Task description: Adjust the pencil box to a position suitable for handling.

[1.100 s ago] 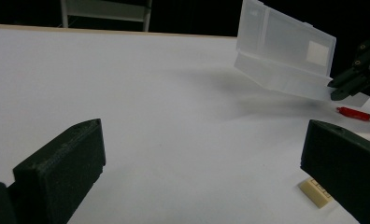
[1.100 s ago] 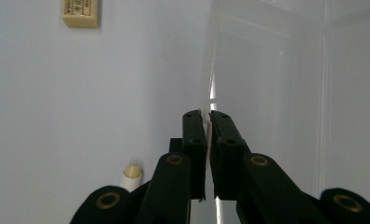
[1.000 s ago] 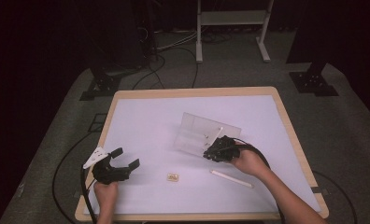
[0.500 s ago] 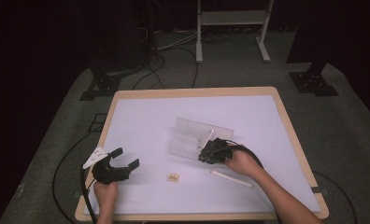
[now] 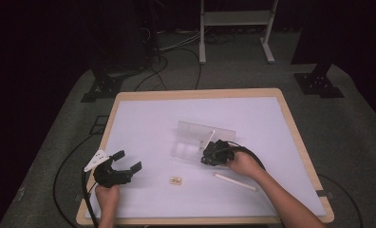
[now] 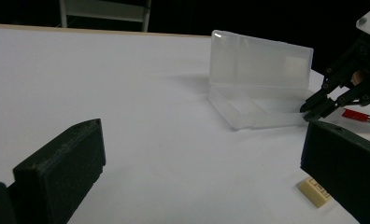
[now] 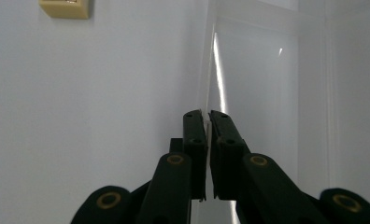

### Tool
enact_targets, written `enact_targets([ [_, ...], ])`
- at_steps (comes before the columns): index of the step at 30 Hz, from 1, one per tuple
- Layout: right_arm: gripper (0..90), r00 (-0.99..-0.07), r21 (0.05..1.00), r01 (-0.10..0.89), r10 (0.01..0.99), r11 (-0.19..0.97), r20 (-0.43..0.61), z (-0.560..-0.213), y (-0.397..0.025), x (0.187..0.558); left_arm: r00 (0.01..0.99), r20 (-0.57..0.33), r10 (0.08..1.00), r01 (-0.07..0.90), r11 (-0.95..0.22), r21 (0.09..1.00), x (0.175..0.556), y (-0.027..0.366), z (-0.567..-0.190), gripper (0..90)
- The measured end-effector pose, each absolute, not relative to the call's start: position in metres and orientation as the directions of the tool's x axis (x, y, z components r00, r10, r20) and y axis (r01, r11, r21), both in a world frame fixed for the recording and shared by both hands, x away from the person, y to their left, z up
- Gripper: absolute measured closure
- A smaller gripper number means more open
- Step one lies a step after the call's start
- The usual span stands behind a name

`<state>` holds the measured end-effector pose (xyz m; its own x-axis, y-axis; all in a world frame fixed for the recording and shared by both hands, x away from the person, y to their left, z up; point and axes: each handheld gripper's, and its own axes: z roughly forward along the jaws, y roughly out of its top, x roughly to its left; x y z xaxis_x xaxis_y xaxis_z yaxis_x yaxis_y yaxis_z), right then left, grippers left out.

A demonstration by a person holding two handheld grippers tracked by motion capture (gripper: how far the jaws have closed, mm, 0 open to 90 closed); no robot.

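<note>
sitting mid-table, clear plastic case (image 5: 198, 141) with lid upright; right gripper (image 5: 209, 155) pinches the tray's near wall, jaws pressed onto it. left gripper (image 5: 121, 169) rests well apart, jaws spread, holding nothing. small beige eraser (image 5: 176, 180) and pen (image 5: 234, 181) lie nearby.

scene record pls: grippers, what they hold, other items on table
right gripper: shut on the near wall of the clear plastic case
case: lid open, standing upright
left gripper: open, holds nothing, at the table's near-left corner
eraser: loose, between the grippers
pen: loose, beside the right hand
</note>
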<state>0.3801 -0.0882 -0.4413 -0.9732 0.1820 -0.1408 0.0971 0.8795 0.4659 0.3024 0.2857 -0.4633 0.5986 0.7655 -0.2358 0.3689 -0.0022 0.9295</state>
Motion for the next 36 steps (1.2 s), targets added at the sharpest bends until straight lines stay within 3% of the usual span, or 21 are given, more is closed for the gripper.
enact_targets([
  [8,84.7,-0.975,0.461,0.111,0.187,0.88,-0.121,-0.445,-0.089,0.381,0.598,-0.235,0.766,0.37,-0.003,0.929,0.303,0.286,-0.463,0.0],
  [13,72.9,-0.975,0.475,0.132,0.201,0.87,-0.096,-0.443,-0.091,0.38,0.599,-0.235,0.765,0.37,-0.004,0.929,0.302,0.286,-0.463,0.0],
  [36,52.0,-0.948,0.588,0.24,0.318,0.772,-0.031,-0.418,-0.131,0.375,0.599,-0.238,0.764,0.372,-0.003,0.928,0.303,0.287,-0.464,0.0],
])
